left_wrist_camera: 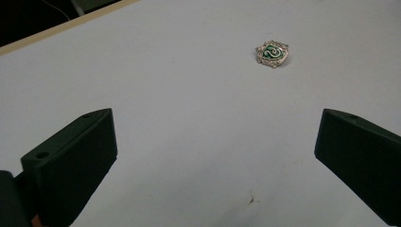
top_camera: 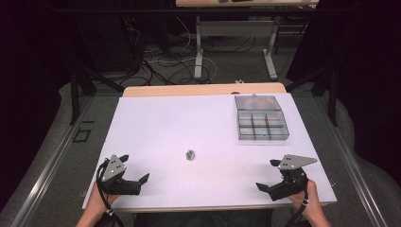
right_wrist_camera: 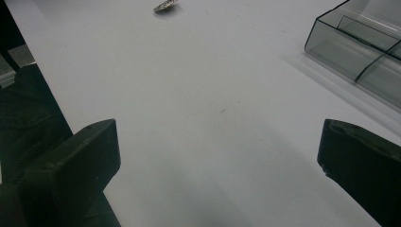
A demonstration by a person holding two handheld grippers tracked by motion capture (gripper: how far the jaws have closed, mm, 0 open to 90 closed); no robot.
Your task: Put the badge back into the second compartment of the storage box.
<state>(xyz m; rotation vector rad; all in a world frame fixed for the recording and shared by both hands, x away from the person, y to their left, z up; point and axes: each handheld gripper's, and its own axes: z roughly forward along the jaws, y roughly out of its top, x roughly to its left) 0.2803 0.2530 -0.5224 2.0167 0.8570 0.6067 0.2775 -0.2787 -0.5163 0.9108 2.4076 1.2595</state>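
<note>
A small silver brooch with a green stone (top_camera: 190, 154) lies near the middle of the white table top (top_camera: 189, 118). It shows close up in the left gripper view (left_wrist_camera: 272, 53) and edge-on, far off, in the right gripper view (right_wrist_camera: 165, 5). My left gripper (top_camera: 134, 167) rests at the front left, open, jaws wide apart with nothing between them (left_wrist_camera: 213, 161). At the front right my right gripper (top_camera: 268, 175) is open and holds nothing (right_wrist_camera: 217, 161). The brooch lies apart from both grippers.
A clear plastic compartment box (top_camera: 261, 117) with its lid open stands at the back right of the table; its corner shows in the right gripper view (right_wrist_camera: 359, 42). The table's front edge runs just behind both hands. Cables and table legs (top_camera: 198, 47) lie beyond.
</note>
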